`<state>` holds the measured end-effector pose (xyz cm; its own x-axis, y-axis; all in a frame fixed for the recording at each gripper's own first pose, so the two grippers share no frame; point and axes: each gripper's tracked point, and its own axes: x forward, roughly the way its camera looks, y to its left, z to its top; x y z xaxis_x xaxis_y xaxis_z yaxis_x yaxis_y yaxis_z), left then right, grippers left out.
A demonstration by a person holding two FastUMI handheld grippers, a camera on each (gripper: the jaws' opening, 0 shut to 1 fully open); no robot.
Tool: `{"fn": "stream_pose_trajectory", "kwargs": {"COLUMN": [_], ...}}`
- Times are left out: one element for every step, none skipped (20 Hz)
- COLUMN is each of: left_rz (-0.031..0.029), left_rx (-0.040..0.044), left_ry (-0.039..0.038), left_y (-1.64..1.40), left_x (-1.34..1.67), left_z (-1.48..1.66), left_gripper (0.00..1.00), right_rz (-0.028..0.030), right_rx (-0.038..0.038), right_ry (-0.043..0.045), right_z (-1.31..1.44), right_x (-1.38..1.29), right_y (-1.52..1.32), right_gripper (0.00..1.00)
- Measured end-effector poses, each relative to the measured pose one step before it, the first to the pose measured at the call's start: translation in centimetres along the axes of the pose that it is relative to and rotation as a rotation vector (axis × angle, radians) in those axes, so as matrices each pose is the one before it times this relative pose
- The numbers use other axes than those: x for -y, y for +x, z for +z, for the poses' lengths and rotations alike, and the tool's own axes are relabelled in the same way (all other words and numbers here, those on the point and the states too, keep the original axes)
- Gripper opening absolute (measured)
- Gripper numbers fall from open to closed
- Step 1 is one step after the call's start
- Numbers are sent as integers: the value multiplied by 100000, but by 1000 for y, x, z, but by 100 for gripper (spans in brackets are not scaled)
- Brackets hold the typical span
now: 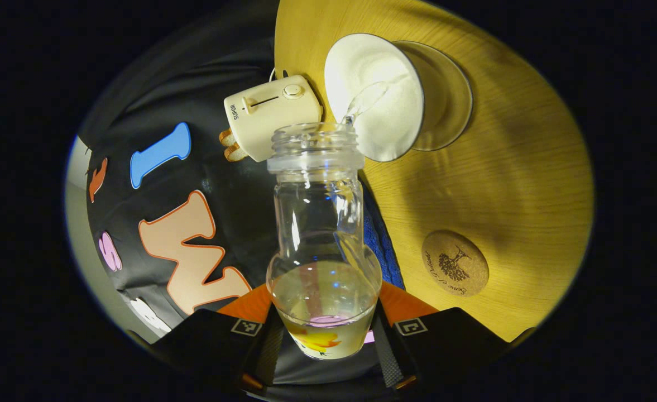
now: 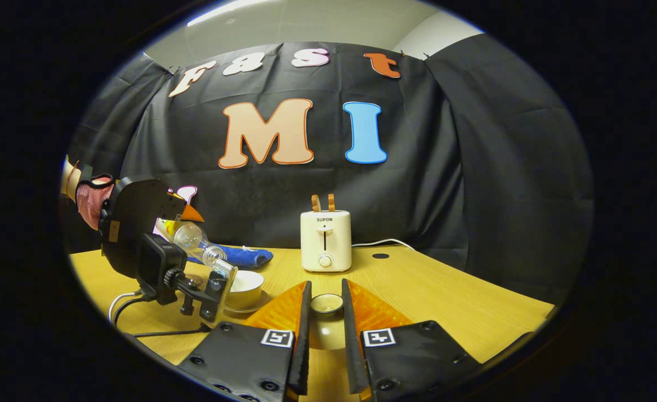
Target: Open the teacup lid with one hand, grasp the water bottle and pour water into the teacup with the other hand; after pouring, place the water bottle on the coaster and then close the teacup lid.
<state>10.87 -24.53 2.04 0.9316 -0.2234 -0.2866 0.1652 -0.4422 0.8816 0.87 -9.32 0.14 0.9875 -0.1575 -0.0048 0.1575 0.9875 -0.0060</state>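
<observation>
Left gripper (image 1: 328, 329) clamps water bottle (image 1: 321, 234), base partly hidden by fingers, mouth over teacup (image 1: 378, 120). Right gripper (image 2: 326, 304) pinches teacup lid (image 2: 326, 303), lid underside hidden.

Left hand-held gripper (image 1: 325, 326) tilts forward, fingers clamped on its load; right hand-held gripper (image 2: 325, 329) is level, fingers gripping theirs.

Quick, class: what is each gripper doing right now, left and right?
Left gripper: closed on the water bottle, tipped over the teacup, pouring.
Right gripper: fingers closed on the teacup lid.
</observation>
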Motion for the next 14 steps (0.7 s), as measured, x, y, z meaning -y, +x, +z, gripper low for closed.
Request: {"fn": "stream_pose_trajectory", "kwargs": {"left_rz": [310,338,186,-109,86,77,-41,-319,-72,86,-31,-23,115,69], "left_rx": [-13,73,310,53,-198,-402,-323,-251,-34,-97,-331,-356,-211,-365], "left_ry": [1167,1217,978,814,1141,1328,1250,1010,644,696,867,1038,1067,1023], "left_y": [-102,-41,100,13,29,20,-135,-71,8,-38,15,-126,23,-75], "left_x": [-255,-204,-258,-54,-110,-198,-137,-110,-149,-157,-114,-203,-180,-220], "left_z": [54,10,62,96,-37,-95,-39,-50,26,0,-72,-75,-56,-73], "left_gripper": [71,71,70,70,70,70,70,71,70,71,71,70,71,71], "right_rz": [-12,-1,-10,0,3,0,9,12,-11,18,1,-5,-6,-6], "right_rx": [52,-7,25,30,3,-27,-14,7,50,-8,-32,-3,53,-43], "right_ry": [-16,-4,34,-19,8,22,-19,8,5,-30,14,9,-35,21], "right_z": [-12,1,-9,21,-47,25,-11,41,-21,1,-42,28,-6,-13], "right_x": [4,-11,2,-1,-12,-38,29,-7,10,11,31,-8,-44,19], "right_y": [24,37,-14,-1,24,14,-32,5,10,35,-3,-42,6,5], "right_gripper": [31,31,31,31,31,31,31,31,31,31,31,31,31,31]}}
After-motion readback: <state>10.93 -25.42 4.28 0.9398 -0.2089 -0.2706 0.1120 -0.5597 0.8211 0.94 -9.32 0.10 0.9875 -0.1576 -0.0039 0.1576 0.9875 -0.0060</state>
